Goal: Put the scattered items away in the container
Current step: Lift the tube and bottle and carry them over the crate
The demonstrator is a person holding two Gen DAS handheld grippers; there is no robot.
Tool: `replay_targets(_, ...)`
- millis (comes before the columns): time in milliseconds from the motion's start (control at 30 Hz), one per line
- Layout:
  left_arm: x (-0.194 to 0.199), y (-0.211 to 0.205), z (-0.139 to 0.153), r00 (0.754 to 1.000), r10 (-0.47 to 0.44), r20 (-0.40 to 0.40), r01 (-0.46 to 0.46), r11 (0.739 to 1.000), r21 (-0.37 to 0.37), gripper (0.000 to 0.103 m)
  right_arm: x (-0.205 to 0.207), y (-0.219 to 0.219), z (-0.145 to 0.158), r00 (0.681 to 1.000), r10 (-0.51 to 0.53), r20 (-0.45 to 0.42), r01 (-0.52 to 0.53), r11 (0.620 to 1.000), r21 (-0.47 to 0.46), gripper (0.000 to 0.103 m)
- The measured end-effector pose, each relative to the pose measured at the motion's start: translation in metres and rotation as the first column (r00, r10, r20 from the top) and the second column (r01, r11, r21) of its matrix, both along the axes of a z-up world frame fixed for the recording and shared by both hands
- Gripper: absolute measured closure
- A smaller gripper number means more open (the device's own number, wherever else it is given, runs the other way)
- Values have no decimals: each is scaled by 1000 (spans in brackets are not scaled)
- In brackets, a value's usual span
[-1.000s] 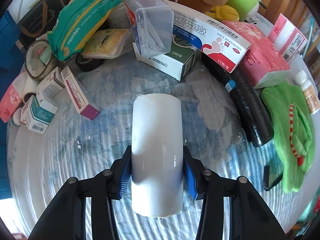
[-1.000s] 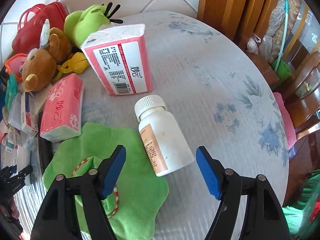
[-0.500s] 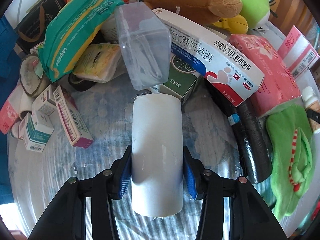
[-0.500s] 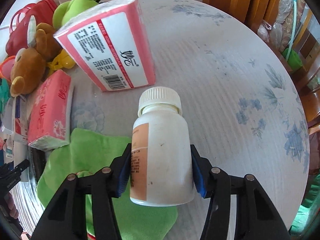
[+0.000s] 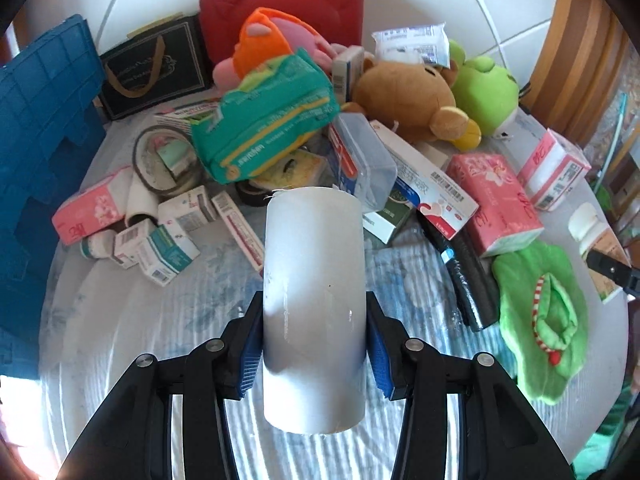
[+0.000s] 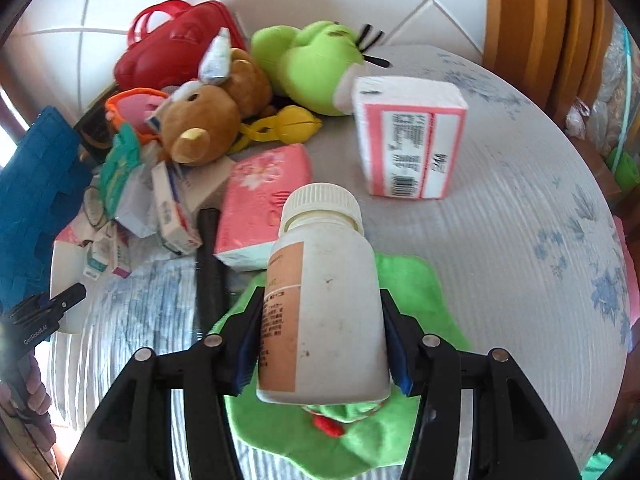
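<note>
Both the left gripper (image 5: 314, 354) and the right gripper (image 6: 322, 350) have angular black plastic linkage arms joined by silver round-headed screws. Their fingers (image 5: 249, 354) carry ribbed blue pads. White lettering marks one black finger's side.

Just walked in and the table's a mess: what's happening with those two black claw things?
A person is tidying a cluttered table with a hand-held claw in each hand. The left claw is clamped on a white tube, held above the tablecloth. The right claw, whose jaws have just been closing, now grips a white pill bottle over a green cloth. A blue crate stands at the table's left edge; nothing has gone in yet.
</note>
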State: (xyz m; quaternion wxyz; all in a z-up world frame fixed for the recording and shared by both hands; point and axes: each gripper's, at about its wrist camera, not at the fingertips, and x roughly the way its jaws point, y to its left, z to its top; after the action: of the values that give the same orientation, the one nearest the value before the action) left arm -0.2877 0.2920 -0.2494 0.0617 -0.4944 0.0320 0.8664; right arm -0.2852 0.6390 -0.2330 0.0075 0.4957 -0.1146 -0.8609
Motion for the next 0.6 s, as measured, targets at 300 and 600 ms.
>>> replay_targets(300,-2,-34,51,983,105,-150,-107,994,-10,58,-18,-135,60,960,243,-136,-242,970,26,51)
replay_targets(600,21,-148,134,921,168,-351,-187,982,-20,58,-33,-307,150,853,424,-305,-407,905,122,51)
